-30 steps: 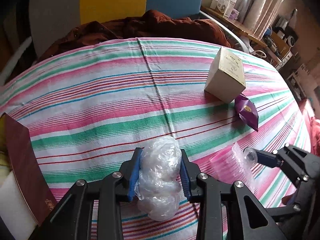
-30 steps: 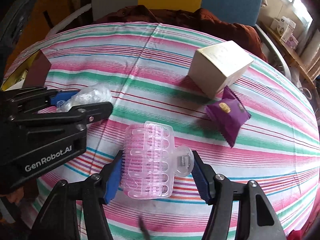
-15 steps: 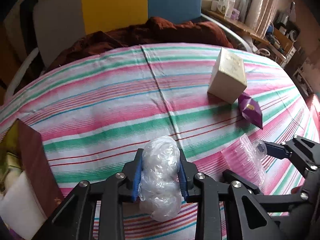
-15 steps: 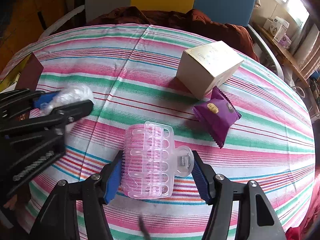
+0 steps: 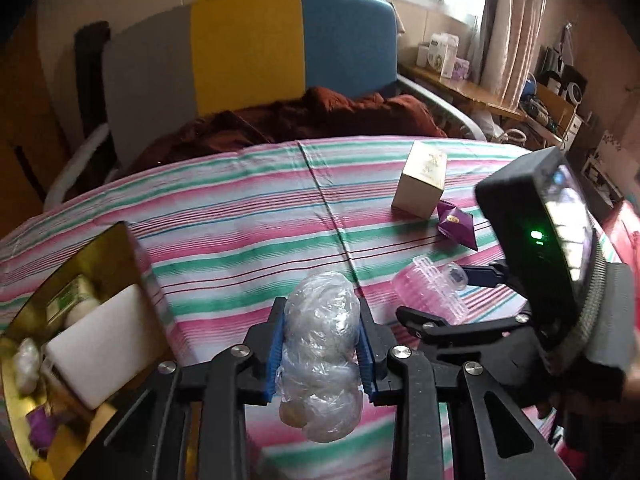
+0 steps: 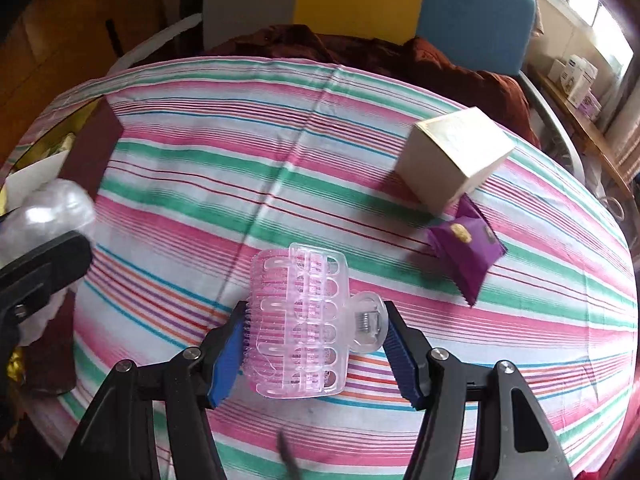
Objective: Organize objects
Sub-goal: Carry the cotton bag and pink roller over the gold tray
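My left gripper (image 5: 322, 354) is shut on a crumpled clear plastic bag (image 5: 320, 352), held above the striped cloth. The bag also shows at the left edge of the right wrist view (image 6: 48, 208). My right gripper (image 6: 314, 346) is shut on a clear pink hair claw clip (image 6: 300, 320), which also shows in the left wrist view (image 5: 430, 294). A gold-lined box (image 5: 24, 360) with a dark red outside sits at the table's left edge and holds a white block (image 5: 100, 344) and small items. A cream carton (image 6: 454, 164) and a purple snack packet (image 6: 466, 250) lie on the cloth at the right.
A striped tablecloth (image 6: 240, 160) covers the round table. A brown blanket (image 5: 304, 116) lies on a chair with grey, yellow and blue back panels (image 5: 248, 44) behind the table. A shelf with boxes (image 5: 444, 56) stands at the far right by the window.
Both grippers have lifted and pulled back from the table with their objects. The left gripper has swung left, bringing the open gold-lined box into view. Both grips are unchanged.
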Action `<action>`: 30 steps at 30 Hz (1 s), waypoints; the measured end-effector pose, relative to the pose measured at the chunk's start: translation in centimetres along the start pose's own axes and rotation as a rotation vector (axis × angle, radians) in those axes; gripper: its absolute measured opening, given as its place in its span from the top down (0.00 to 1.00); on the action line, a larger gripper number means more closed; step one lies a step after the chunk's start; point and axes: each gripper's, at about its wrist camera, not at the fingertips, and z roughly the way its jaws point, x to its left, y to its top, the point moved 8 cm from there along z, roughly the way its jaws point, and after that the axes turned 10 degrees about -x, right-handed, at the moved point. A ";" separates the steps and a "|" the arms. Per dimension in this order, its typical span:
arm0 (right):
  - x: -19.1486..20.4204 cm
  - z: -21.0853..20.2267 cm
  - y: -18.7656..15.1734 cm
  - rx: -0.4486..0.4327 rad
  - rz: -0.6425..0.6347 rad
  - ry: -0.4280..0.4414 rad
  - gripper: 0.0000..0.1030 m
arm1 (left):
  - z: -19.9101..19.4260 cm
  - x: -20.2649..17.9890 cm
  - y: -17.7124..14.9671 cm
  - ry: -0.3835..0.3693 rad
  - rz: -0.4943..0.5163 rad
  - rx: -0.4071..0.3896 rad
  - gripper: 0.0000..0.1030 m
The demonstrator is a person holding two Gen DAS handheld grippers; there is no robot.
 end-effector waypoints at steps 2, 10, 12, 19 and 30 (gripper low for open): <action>0.4 0.1 0.2 -0.007 -0.009 0.008 0.38 | -1.1 0.5 -0.1 0.014 -0.004 -0.020 0.69; 1.1 0.2 0.3 -0.021 -0.029 0.007 0.38 | -4.7 2.0 -0.7 0.048 -0.019 -0.071 0.68; 1.2 0.5 0.3 -0.016 -0.035 0.003 0.38 | -5.2 2.3 -0.8 0.056 -0.020 -0.078 0.68; 1.3 1.1 0.2 -0.006 -0.044 -0.004 0.38 | -6.6 4.1 -2.2 0.063 -0.064 -0.077 0.68; 2.5 0.7 -0.4 0.004 -0.059 0.027 0.38 | -10.7 10.0 -4.7 0.102 -0.157 -0.093 0.68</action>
